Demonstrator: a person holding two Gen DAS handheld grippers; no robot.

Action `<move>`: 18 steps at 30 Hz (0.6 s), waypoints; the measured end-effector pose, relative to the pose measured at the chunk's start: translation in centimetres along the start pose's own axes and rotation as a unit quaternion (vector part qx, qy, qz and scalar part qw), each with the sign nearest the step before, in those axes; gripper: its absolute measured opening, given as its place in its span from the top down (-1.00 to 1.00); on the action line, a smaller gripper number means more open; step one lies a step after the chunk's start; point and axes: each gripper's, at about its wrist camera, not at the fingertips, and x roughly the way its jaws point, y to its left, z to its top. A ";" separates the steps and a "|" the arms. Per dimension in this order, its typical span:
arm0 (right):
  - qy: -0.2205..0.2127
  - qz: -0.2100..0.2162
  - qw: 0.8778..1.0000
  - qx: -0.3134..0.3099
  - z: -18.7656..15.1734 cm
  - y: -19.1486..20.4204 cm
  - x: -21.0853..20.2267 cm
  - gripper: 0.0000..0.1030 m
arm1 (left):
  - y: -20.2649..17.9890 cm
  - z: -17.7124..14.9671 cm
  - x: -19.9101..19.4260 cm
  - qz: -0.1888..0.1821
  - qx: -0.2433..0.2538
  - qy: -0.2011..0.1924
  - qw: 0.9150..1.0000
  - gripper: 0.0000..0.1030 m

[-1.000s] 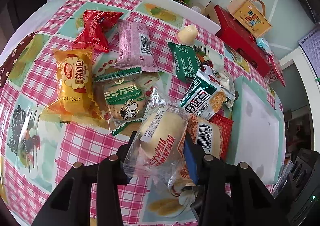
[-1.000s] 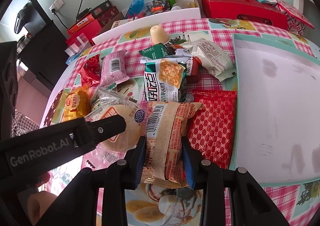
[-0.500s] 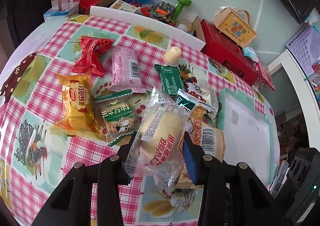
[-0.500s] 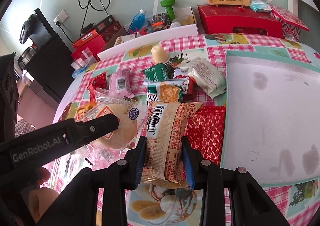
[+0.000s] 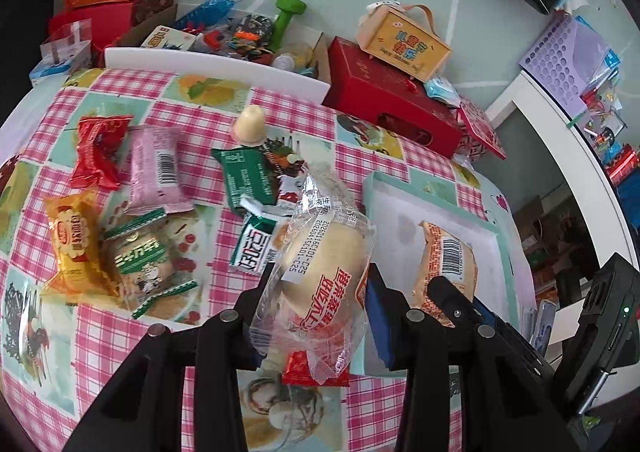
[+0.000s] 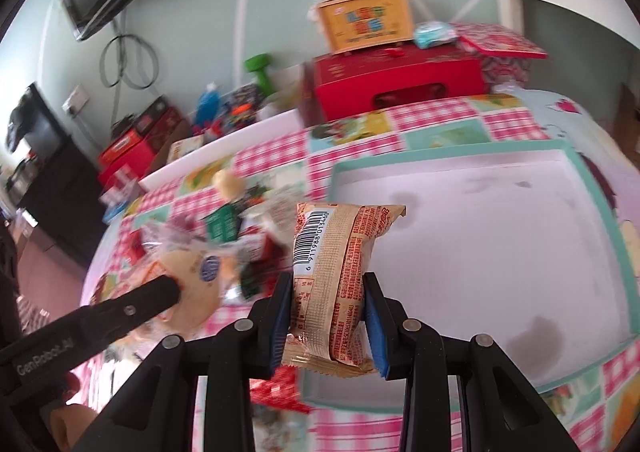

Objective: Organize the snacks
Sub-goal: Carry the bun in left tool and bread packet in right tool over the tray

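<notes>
My left gripper (image 5: 320, 304) is shut on a clear-wrapped bun (image 5: 324, 272) with red lettering, held above the checked tablecloth beside the tray's left edge. My right gripper (image 6: 326, 316) is shut on a tan barcoded packet (image 6: 332, 272), upright over the near left part of the white tray with a teal rim (image 6: 500, 236). In the left wrist view the tan packet (image 5: 446, 260) hangs over the tray (image 5: 400, 220). Loose on the cloth lie a red packet (image 5: 98, 152), a pink one (image 5: 156, 172), a yellow one (image 5: 74, 244) and a green one (image 5: 244, 176).
A jelly cup (image 5: 249, 124) stands near the cloth's far side. Behind the table sit a red box (image 5: 392, 108) and, on top of it, a yellow carry box (image 5: 404, 40). A small red packet (image 5: 316, 370) lies under the bun. A white board (image 5: 216, 68) edges the far side.
Both grippers have risen and swung right toward the tray, each still gripping its packet. The tan packet, which lay on the red packet, now hangs over the tray.
</notes>
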 end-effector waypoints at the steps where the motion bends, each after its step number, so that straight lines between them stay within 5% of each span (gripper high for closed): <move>1: -0.004 -0.009 1.000 0.006 0.2 -0.8 -0.1 0.30 | -0.6 0.2 0.4 -0.008 0.005 0.002 1.000 0.17; 18: -0.008 -0.103 0.992 0.066 1.8 -9.6 0.5 0.29 | -9.3 1.2 9.3 -0.023 0.081 0.051 0.995 0.17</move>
